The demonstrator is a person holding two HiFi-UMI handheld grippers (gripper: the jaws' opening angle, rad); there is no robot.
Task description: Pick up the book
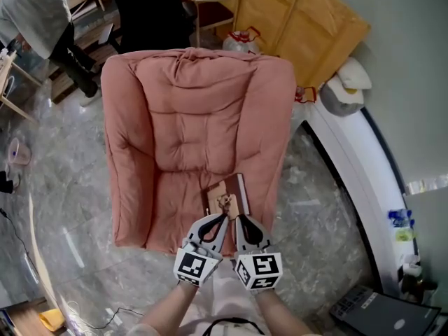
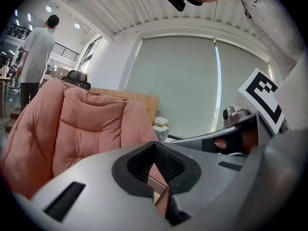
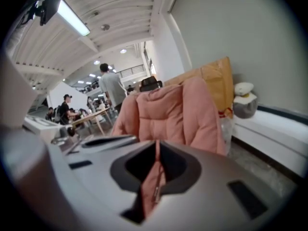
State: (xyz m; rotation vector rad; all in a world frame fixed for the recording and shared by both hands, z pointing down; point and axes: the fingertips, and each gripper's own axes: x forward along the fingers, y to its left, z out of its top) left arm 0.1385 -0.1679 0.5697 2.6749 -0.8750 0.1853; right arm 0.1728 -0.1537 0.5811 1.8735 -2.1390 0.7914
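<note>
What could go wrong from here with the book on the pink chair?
1. Both the left gripper and right gripper show closed jaws near the book; unopened, they may shove it rather than grasp.
2. The book lies flat on the padded chair seat, so jaws might dig into the padding.

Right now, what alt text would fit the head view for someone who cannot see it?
The left gripper and right gripper meet at the near edge of a book on the seat of a pink armchair, seen from above.
</note>
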